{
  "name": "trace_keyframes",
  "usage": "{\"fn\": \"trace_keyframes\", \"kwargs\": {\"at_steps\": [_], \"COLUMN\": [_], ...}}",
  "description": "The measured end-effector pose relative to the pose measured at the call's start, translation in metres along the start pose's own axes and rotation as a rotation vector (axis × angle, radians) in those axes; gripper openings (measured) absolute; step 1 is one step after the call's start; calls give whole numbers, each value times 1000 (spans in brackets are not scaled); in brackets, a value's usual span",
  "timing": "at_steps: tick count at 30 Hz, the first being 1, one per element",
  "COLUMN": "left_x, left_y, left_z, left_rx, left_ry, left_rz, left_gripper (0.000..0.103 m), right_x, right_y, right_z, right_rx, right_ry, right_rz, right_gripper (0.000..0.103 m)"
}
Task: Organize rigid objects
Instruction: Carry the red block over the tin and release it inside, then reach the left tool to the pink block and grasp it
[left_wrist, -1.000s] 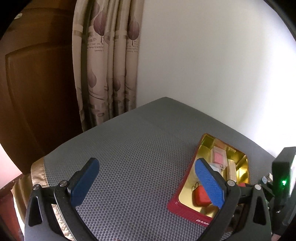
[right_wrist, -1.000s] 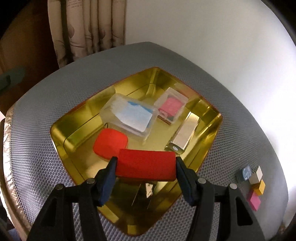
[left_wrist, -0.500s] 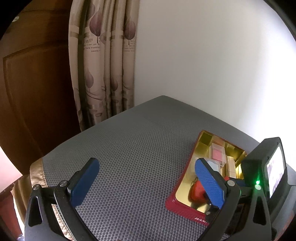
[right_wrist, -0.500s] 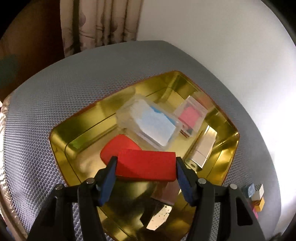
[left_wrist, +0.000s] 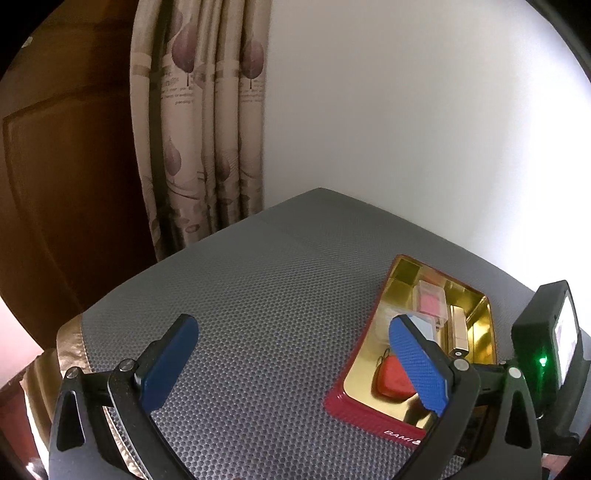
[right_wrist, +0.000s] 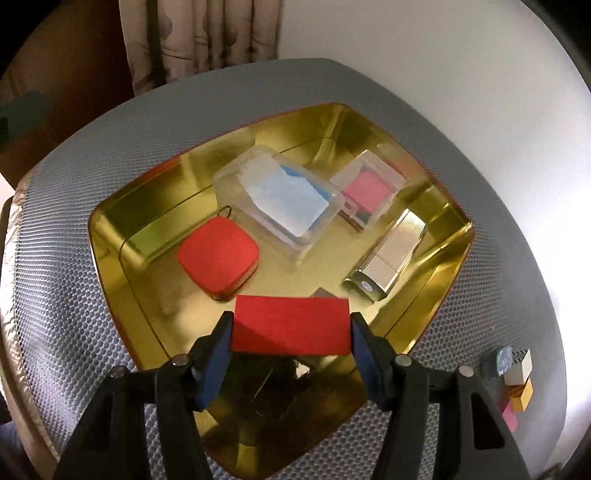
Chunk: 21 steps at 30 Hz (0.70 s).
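Your right gripper (right_wrist: 291, 328) is clamped on a red rectangular block (right_wrist: 291, 325), with both blue pads pressed flat against its short ends, and it holds the block over the near part of the gold tray (right_wrist: 155, 192). The tray sits on a grey mesh-textured table cover (right_wrist: 74, 288) and already contains four items. A red rounded-square case (right_wrist: 218, 257) lies at the left, just beyond the held block. A clear plastic box with light blue contents (right_wrist: 286, 201) lies near the middle. A smaller clear box with pink contents (right_wrist: 369, 190) sits just to the right of it, toward the far side. A silver ribbed metal case (right_wrist: 388, 258) lies angled along the right wall. On the cover outside the tray, at the near right, you have a cluster of small cubes (right_wrist: 515, 376) in blue, white, yellow and pink, packed close together. Your left gripper (left_wrist: 295, 369) stands with its pads wide apart and nothing between them, over bare cover to the left of the tray (left_wrist: 373, 413), whose outer wall is red. A patterned curtain (left_wrist: 207, 122) hangs beyond the far edge of the table, with a plain white wall (left_wrist: 406, 129) to its right.
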<state>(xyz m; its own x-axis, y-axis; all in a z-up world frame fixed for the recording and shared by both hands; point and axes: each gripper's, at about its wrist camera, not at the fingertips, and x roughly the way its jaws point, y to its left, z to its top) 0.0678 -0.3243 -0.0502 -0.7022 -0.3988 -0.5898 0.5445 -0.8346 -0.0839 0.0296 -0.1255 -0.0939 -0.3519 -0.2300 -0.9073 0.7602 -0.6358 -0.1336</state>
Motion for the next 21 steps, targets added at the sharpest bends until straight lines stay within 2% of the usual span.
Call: {"fn": "trace_keyframes", "kwargs": {"at_steps": [2, 4, 8, 12, 14, 16, 18, 21], "left_x": [1, 0, -5, -10, -16, -24, -30, -40], "left_y": [-3, -5, -14, -33, -50, -70, -99, -150], "left_z": [-1, -2, -5, -13, -20, -30, -42, -55], "left_rx": [14, 21, 39, 104, 165, 227, 289, 378], "left_ry": [5, 0, -18, -22, -26, -41, -9, 48], "left_rz": [-4, -8, -33, -71, -134, -172, -236, -350], "left_gripper": [102, 102, 102, 102, 102, 102, 102, 102], "right_x": [-15, -36, -73, -103, -120, -125, -134, -137], "right_y": [1, -7, -39, -82, -103, -121, -139, -160], "right_z": [-3, -11, -43, -118, -175, -214, -265, -319], "right_rx": [-17, 23, 196, 412, 527, 606, 714, 865], "right_ry": [-56, -139, -241, -283, -285, -274, -248, -258], "right_rz": [-42, -32, -10, -19, -46, -88, -134, -158], "right_gripper": [63, 64, 66, 67, 67, 68, 69, 70]}}
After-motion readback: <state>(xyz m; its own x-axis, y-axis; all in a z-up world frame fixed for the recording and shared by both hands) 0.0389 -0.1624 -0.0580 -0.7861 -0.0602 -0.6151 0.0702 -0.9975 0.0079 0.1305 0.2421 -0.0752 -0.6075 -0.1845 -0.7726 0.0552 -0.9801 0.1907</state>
